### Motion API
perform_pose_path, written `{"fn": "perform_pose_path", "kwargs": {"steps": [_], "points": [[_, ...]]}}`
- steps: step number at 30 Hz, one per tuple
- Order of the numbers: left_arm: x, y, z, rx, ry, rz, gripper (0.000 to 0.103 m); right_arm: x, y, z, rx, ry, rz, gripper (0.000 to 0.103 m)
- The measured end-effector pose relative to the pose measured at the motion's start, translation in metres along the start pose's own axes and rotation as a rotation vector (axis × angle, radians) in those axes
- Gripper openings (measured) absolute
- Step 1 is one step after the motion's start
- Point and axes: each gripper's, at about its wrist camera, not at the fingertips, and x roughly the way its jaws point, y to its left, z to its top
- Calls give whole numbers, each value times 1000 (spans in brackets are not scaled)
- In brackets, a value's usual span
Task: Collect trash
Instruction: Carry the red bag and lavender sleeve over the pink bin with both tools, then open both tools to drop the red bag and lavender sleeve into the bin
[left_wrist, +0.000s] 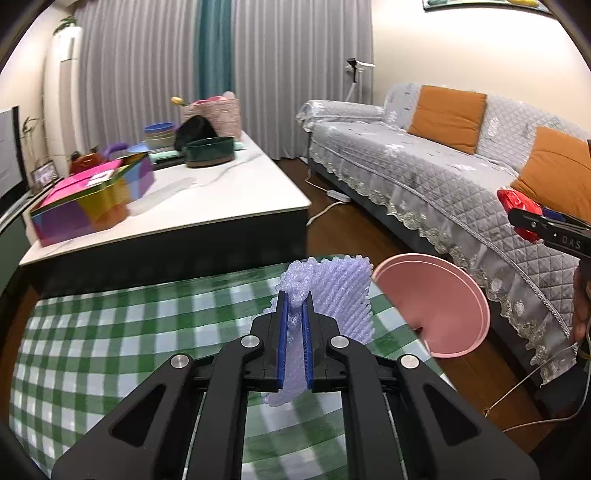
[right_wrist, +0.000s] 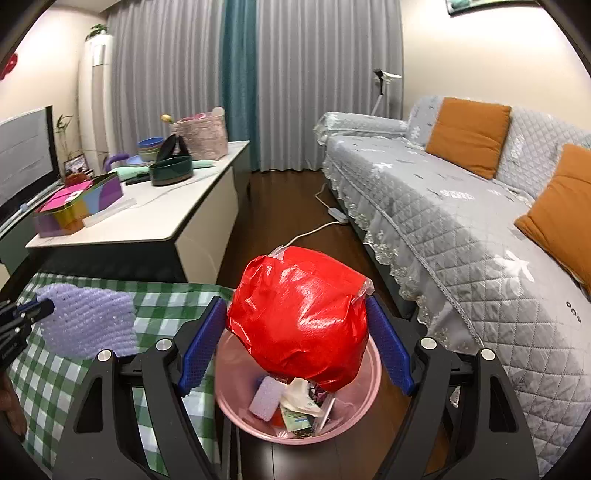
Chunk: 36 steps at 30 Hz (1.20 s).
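My left gripper (left_wrist: 295, 295) is shut on a piece of lilac foam netting (left_wrist: 343, 291) and holds it above the green checked tablecloth (left_wrist: 129, 332). The netting also shows in the right wrist view (right_wrist: 88, 321), with the left gripper (right_wrist: 46, 306) at its left edge. My right gripper (right_wrist: 297, 302) holds a crumpled red plastic wrapper (right_wrist: 299, 317) between its blue pads (right_wrist: 201, 343), right above the pink trash bin (right_wrist: 373, 373). The bin holds several scraps of paper and foam. In the left wrist view the bin (left_wrist: 436, 306) stands beside the table's right edge, with the right gripper (left_wrist: 517, 218) and red wrapper (left_wrist: 515, 205) above it.
A white low table (left_wrist: 221, 199) behind carries a colourful box (left_wrist: 88, 199), bowls and a dark green pot (left_wrist: 208, 149). A grey covered sofa (left_wrist: 424, 177) with orange cushions runs along the right. A white cable and power strip (right_wrist: 338, 216) lie on the dark wood floor.
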Motion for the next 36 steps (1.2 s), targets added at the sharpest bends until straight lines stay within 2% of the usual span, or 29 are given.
{"fn": "perform_pose_path", "kwargs": {"steps": [12,22,36], "points": [[44,-47,28,31,-1,-88,7,26,-7,1,8,28,-16,76],[89,-90,46,91,21,-142,7,53,-18,-7,22,93,-37,76],[126,-115,52,122,47,-198,7,69,-24,-8,38,120,-64,77]]}}
